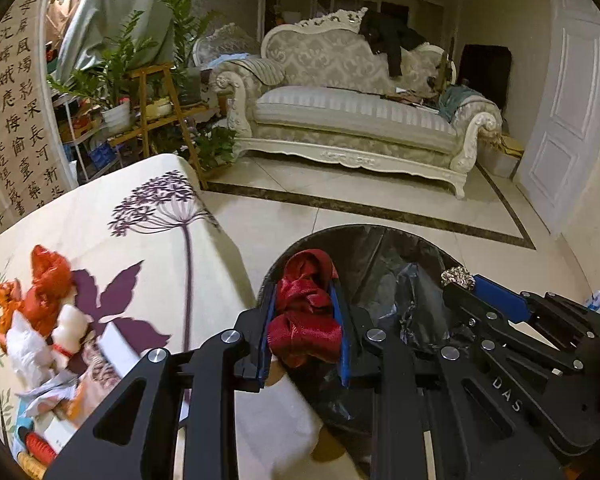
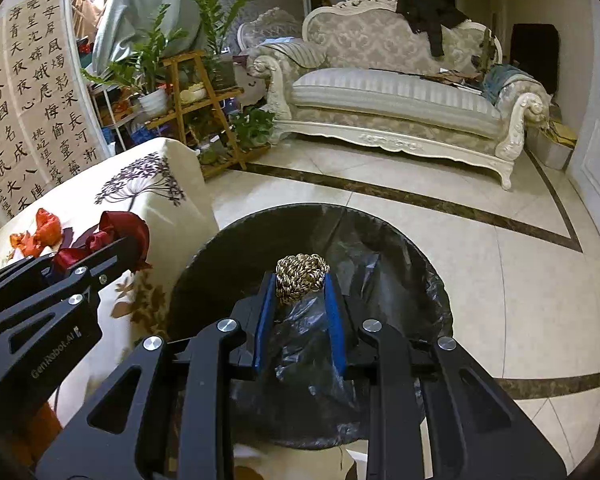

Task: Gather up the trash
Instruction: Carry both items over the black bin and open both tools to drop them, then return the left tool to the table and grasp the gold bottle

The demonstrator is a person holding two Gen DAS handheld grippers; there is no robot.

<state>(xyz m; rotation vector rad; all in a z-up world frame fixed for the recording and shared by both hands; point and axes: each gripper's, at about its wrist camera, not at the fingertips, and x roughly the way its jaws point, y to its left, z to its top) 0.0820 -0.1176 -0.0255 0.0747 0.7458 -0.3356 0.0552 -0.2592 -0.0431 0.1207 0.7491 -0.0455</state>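
Note:
My left gripper is shut on a crumpled dark red ribbon and holds it over the near left rim of a bin lined with a black bag. My right gripper is shut on a gold braided rope knot and holds it above the bin's opening. The right gripper with the knot shows at the right of the left wrist view. The left gripper with the red ribbon shows at the left of the right wrist view.
A table with a cream floral cloth stands left of the bin. On it lie an orange ribbon, white crumpled paper and other scraps. A pale sofa, a wooden plant stand and a tiled floor lie beyond.

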